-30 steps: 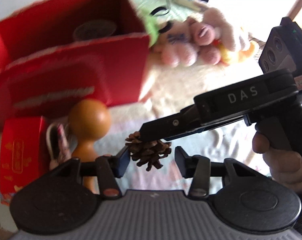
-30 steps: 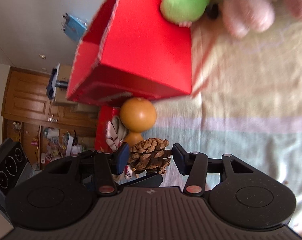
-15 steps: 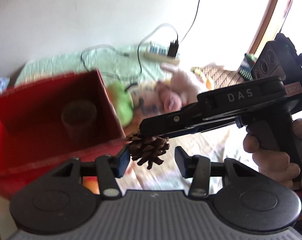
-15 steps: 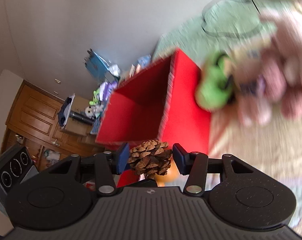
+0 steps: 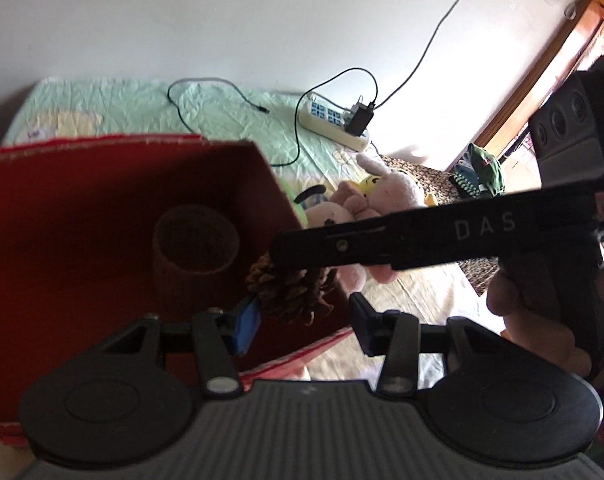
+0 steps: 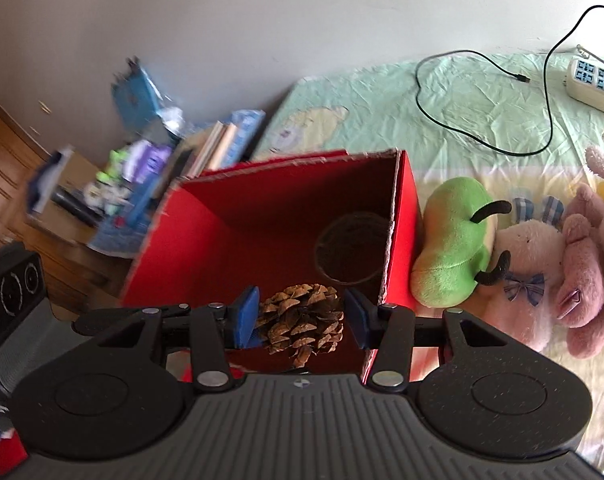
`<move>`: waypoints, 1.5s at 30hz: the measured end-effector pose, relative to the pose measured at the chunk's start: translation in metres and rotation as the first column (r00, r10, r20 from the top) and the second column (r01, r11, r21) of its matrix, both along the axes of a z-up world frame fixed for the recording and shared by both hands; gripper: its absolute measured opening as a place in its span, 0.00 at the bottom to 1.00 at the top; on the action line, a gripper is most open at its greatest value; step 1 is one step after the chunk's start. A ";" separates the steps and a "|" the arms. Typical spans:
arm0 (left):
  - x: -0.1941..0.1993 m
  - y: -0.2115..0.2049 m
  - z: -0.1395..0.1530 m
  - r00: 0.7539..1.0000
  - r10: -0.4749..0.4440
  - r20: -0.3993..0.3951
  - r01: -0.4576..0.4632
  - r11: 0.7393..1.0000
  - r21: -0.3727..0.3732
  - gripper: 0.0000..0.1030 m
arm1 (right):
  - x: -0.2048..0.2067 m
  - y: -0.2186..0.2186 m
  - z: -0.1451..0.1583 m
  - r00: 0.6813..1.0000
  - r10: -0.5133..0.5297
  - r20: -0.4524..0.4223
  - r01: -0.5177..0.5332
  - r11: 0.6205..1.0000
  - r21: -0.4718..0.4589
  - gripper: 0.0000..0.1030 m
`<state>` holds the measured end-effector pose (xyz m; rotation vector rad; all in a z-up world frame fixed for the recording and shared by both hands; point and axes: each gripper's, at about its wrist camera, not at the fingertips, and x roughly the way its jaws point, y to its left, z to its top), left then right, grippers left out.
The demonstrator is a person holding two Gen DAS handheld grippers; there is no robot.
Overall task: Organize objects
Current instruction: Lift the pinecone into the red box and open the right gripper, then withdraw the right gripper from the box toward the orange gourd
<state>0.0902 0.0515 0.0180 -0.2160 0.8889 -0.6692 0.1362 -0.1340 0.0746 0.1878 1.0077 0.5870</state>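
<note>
Right gripper (image 6: 301, 317) clamped on pine cone (image 6: 300, 322), lifted off bedspread since a second ago, now over red box (image 6: 404, 216) near rim; brown cup (image 6: 352, 248) inside. Left gripper (image 5: 302, 316) part open, empty, alongside. Drop looks imminent

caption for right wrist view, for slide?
Right gripper holds a pinecone above an open red box on a bed.

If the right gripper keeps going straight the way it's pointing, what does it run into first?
Probably the inside of the red box: the right gripper, holding the pine cone, aims into its open top, towards the floor beside the dark round container. Depth is hard to judge.
</note>
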 end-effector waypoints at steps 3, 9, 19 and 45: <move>0.013 0.008 -0.015 0.998 -0.015 -0.057 0.013 0.999 -0.029 0.46 | -0.001 0.012 -0.005 1.000 -0.011 -0.006 0.010 0.997 -0.074 0.49; 0.026 0.011 -0.030 0.993 -0.062 -0.096 0.057 0.997 -0.044 0.46 | -0.006 0.022 -0.010 0.999 -0.053 0.000 0.053 0.988 -0.144 0.50; 0.039 0.014 -0.035 0.990 -0.098 -0.103 0.095 0.995 -0.032 0.50 | -0.012 0.023 -0.014 0.988 -0.151 0.023 0.153 0.978 -0.139 0.49; 0.014 0.035 -0.010 0.978 0.207 0.024 -0.202 0.915 0.350 0.67 | -0.034 0.006 -0.021 0.967 -0.242 0.085 0.240 0.970 0.026 0.48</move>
